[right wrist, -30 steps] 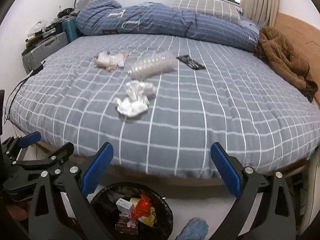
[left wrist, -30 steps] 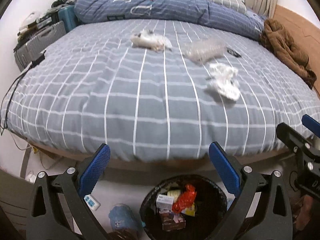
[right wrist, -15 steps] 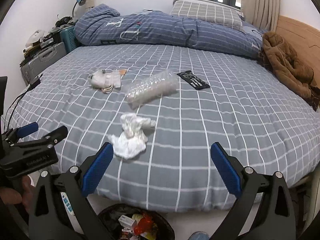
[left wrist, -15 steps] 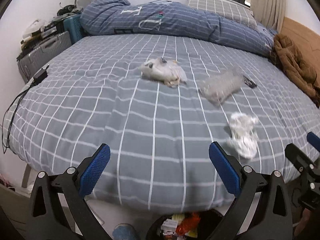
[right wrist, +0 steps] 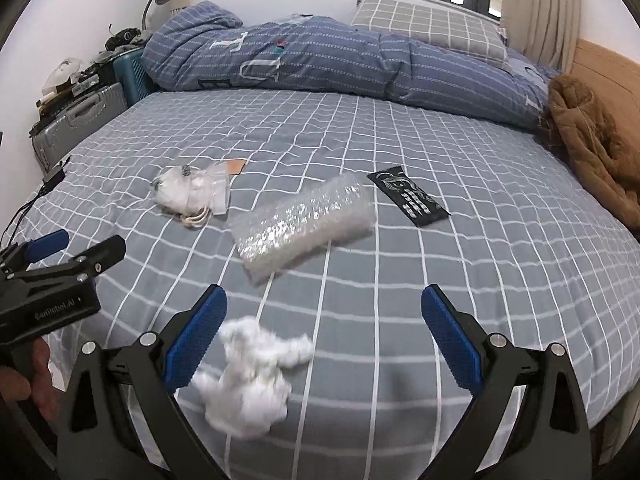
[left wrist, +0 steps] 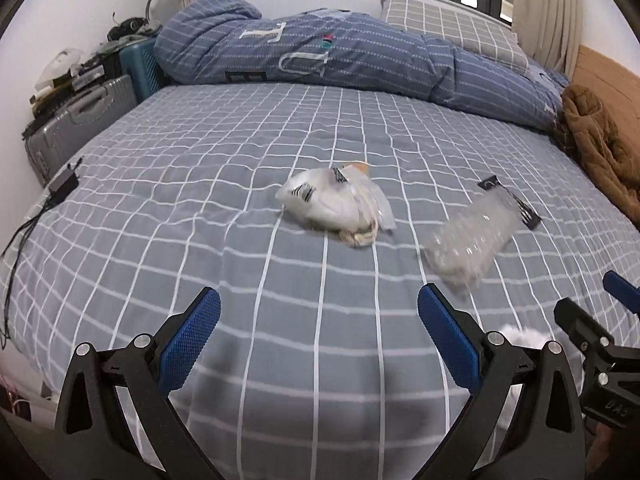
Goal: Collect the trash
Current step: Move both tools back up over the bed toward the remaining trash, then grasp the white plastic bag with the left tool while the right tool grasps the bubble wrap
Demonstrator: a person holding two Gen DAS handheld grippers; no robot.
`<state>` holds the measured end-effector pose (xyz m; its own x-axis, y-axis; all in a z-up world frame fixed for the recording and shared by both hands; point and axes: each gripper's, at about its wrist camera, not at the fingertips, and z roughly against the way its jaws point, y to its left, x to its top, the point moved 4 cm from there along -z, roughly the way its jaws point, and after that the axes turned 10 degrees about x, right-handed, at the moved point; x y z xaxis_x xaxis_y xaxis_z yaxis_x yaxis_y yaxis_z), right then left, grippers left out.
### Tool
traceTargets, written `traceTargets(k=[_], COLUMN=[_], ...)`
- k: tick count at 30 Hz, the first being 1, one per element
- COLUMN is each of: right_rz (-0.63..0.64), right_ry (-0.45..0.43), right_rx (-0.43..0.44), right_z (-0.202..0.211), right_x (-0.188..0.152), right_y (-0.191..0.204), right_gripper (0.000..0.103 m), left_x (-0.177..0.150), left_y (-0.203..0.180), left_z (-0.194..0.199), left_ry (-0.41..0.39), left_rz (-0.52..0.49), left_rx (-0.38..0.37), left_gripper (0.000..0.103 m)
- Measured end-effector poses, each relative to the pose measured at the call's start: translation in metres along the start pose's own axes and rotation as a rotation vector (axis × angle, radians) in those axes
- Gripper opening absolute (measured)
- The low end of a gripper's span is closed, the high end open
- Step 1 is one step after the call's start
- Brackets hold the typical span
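Both claws, left (left wrist: 318, 346) and right (right wrist: 322, 346), hang spread wide and empty over the bed (right wrist: 500, 280). The tissue (right wrist: 252, 380) at lower left of the right view sits off-centre beside one pad, so closing there could merely nudge it (or pinch the sheet).

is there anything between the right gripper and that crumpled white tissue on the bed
Nothing visible. The right gripper is open, and the tissue lies on the bedsheet just by its left finger, with only bare sheet around it. The bubble wrap lies farther back, out of the way.

"GenRobot.AI" on left gripper (right wrist: 76, 248) body, large letters "T", "U" on blue duvet (right wrist: 320, 64)
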<state>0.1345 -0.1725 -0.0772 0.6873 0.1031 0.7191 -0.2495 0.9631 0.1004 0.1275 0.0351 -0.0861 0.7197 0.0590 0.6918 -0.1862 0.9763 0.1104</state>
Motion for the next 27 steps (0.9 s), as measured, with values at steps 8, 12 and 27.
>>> traceTargets(k=[8,12,27], right_rz=[-0.007,0.019,-0.042], right_ry=[0.06,0.083,0.181], right_rx=[0.017,0.014,0.073], right_z=[-0.047,-0.068,-0.122], right_x=[0.027,0.036,0.052], right_y=[-0.009,-0.009,-0.016], right_gripper=[0.093,0.092,0.077], left_x=[0.039,0.053,0.073], left_y=[-0.006,-0.009,-0.029], left_z=[-0.044,-0.072,-0.118], left_ry=[0.014,0.032,0.057], left_rz=[0.018,0.008,-0.04], left_rx=[-0.01,0.009,0.045], left_gripper=[0.097,0.097,0.096])
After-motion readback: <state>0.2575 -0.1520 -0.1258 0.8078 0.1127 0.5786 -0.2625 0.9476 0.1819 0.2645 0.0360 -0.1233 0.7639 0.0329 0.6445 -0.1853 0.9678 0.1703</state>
